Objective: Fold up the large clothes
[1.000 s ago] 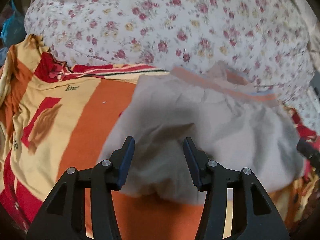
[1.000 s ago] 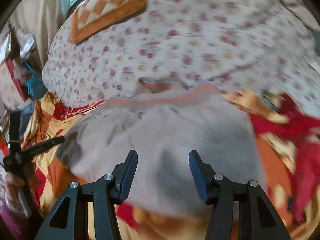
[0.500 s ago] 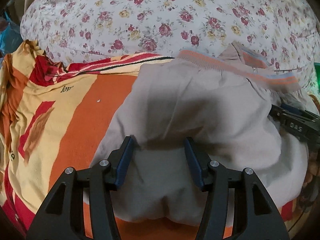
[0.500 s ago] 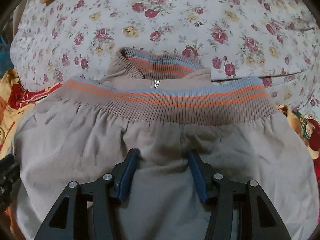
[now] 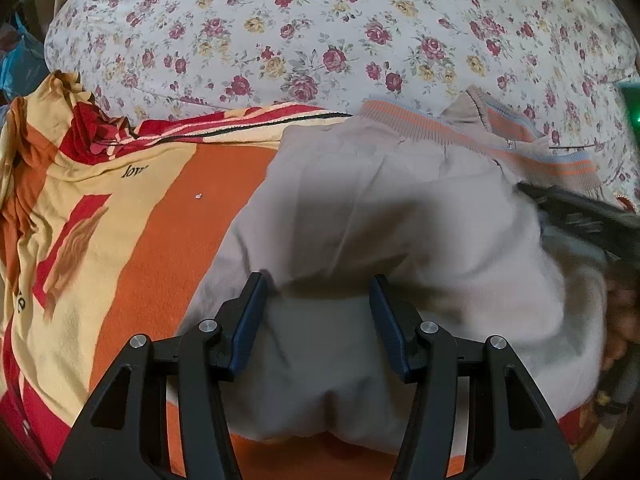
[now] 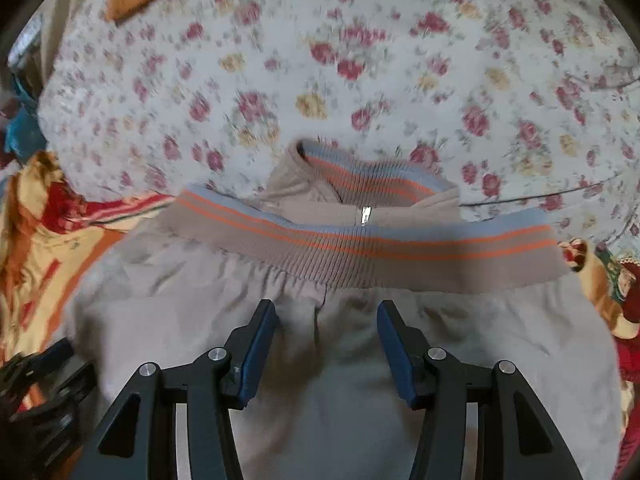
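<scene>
Spreading my left gripper (image 5: pixel 318 286) over the beige jacket (image 5: pixel 380 220), I have both blue-padded jaws apart, their tips resting down on the cloth at a shadowed crease, with a band of jacket lying between them but not squeezed by either pad. My right gripper (image 6: pixel 326 312) is likewise parted, its jaws standing wide above the jacket's middle, just short of the ribbed hem band (image 6: pixel 360 248); fabric lies under and between the tips, and I cannot tell whether the pads touch it.

The jacket lies folded over on itself, so the hem band, striped orange and pale blue, runs across its far edge. Just beyond that band the ribbed collar (image 6: pixel 360 176) peeks out, with the silver zipper pull (image 6: pixel 365 216) showing between collar and band. From my left side, the same band slants along the jacket's far right edge and my right gripper shows as a dark blur at the jacket's right margin. From my right side, my left gripper is a dark shape at the jacket's near left corner.

Under the jacket, spreading to its left, lies an orange, yellow and red blanket (image 5: pixel 132 240) with the word "love" printed on it. Beyond the jacket's far edge stretches a white sheet with red and yellow roses (image 5: pixel 320 40).
</scene>
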